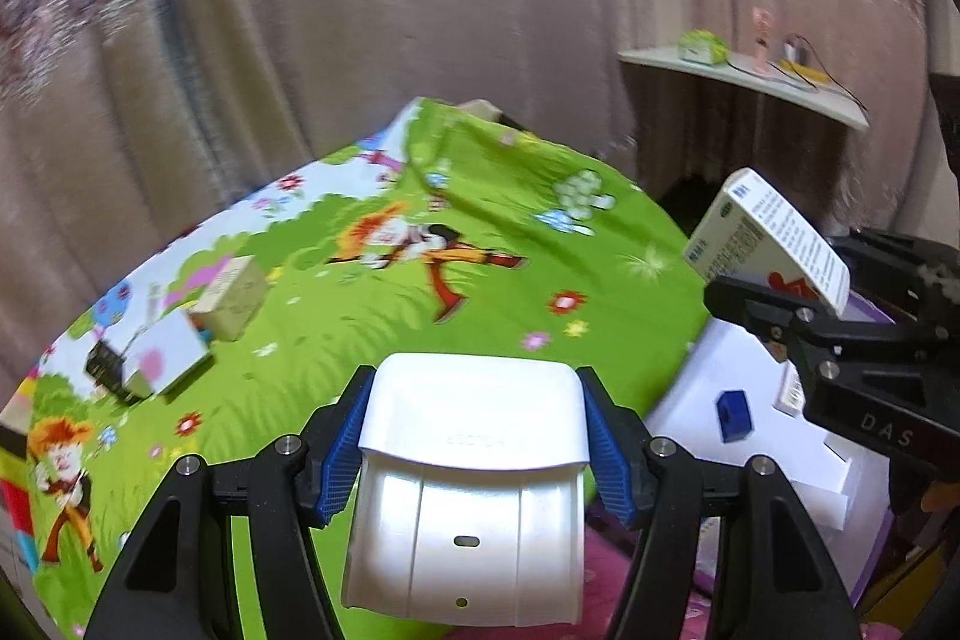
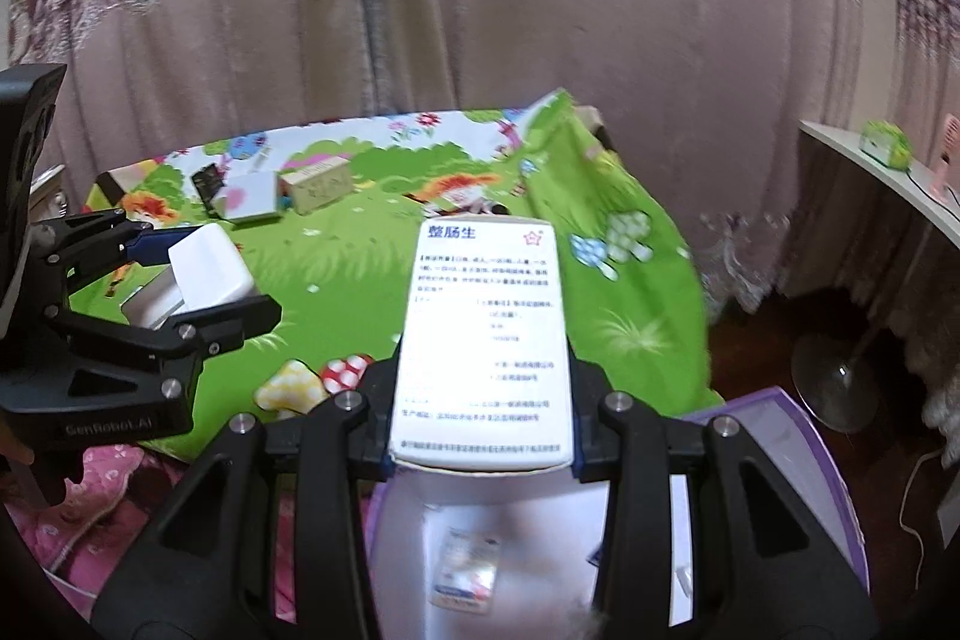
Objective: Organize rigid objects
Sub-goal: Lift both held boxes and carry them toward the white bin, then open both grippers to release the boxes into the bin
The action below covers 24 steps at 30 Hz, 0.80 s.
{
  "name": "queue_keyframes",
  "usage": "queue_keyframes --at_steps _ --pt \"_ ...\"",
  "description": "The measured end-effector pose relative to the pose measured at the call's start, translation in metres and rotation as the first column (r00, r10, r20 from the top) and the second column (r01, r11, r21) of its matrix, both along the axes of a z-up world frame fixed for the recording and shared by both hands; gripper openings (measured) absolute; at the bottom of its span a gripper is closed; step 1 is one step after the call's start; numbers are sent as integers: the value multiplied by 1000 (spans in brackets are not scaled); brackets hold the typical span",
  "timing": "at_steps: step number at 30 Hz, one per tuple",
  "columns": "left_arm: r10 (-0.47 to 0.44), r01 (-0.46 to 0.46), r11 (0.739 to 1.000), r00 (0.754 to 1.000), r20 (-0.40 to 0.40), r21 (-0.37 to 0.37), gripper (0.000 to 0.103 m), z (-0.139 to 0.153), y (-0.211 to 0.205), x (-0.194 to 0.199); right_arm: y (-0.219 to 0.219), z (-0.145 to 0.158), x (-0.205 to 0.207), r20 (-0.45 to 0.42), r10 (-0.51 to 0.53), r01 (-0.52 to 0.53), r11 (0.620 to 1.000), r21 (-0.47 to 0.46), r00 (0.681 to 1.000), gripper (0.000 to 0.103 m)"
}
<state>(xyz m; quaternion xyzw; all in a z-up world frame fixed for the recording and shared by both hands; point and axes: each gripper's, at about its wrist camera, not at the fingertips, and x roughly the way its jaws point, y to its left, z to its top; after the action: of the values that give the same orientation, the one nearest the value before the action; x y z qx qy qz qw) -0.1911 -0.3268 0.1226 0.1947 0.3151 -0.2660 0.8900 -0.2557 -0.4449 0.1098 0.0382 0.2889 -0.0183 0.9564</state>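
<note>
Between the blue pads of my left hand-held gripper sits a white plastic case, clamped by its two sides over the near edge of the bed. My right hand-held gripper is clenched on a medicine box, which stands on end between the jaws with most of its length sticking out past them.

What I think could go wrong: the case is smooth and glossy, so it may slide out of the pads if I tilt it further. The medicine box is held only low down, so a knock against the wall of the purple-rimmed storage box below could lever it loose. Both grippers crowd the same near right corner of the bed, so they could also bump each other.

Count: two held things, one per gripper. At the far left corner of the bed lie three small boxes in a huddle. Inside the storage box I see one blue block and one small packet; the rest is too blurred to count.
</note>
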Motion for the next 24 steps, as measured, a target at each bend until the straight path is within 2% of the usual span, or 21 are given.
queue_keyframes --at_steps 9,14,24 --pt "-160 160 986 987 -1 54 65 -11 -58 -25 -41 -15 -27 -52 -123 123 992 -1 991 43" --pt "-207 207 977 978 -8 54 65 -15 -77 -39 -61 -25 -44 -84 -188 188 982 -11 979 43" --pt "-281 286 956 957 -77 64 65 -38 -108 -61 -90 -35 -74 -120 -272 269 962 -38 955 43"
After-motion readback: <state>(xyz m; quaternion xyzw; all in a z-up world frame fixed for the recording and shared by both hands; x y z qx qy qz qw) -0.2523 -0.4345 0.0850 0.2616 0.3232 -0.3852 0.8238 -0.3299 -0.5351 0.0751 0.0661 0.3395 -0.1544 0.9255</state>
